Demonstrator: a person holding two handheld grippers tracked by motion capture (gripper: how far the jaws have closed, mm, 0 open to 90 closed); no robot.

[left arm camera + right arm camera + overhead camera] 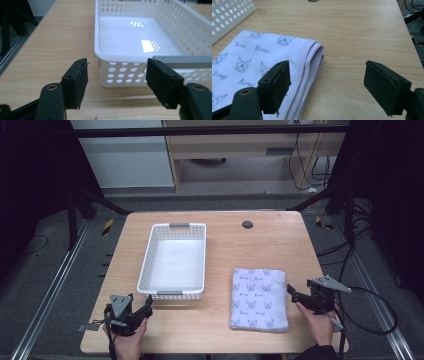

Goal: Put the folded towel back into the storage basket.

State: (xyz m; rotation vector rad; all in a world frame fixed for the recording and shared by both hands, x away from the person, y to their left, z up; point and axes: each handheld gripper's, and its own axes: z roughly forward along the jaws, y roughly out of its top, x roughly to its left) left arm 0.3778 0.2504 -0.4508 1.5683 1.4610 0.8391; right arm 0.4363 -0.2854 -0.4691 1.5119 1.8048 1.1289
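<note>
You are holding your right gripper [295,296] just beside the folded towel [259,298], jaws spread and pinching nothing. The right gripper view is showing you the towel's stacked hemmed edges [310,62] facing the gripper, layers the high view is flattening out. The towel is lying on the table [270,240], right of the white basket [173,261], its long axis running away from you. Your left gripper [145,310], jaws also wide apart and empty, is pointing at the basket's near wall [122,75].
</note>
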